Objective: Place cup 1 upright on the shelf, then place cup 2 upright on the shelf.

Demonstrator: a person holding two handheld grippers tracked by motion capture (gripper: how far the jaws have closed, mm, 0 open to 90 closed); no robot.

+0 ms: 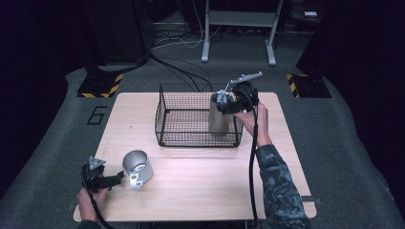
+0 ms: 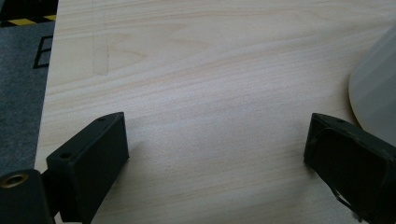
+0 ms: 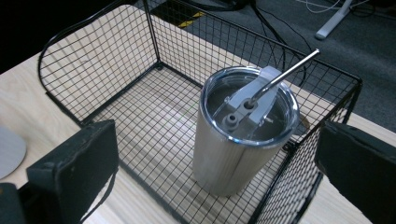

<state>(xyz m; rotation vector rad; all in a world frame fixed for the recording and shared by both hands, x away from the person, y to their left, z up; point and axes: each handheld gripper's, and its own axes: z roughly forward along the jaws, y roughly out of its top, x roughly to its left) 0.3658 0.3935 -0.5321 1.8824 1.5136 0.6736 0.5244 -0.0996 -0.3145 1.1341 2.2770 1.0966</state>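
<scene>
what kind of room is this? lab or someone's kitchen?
Probably a lab recording bay, not a kitchen: dark surrounds, hazard-striped stand base, cables across grey carpet, a floor "6" marker beside the wooden table, and a hand-held right gripper.

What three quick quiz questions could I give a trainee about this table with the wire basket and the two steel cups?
1. True or false: the lidded tumbler stands upright inside the wire basket.
2. Which is nearest the left gripper? A) the basket B) the steel mug C) the tumbler
3. Fill in: the right gripper has its fingers ____, with nothing held.

Key: 1 true; 2 B; 3 open.
</scene>
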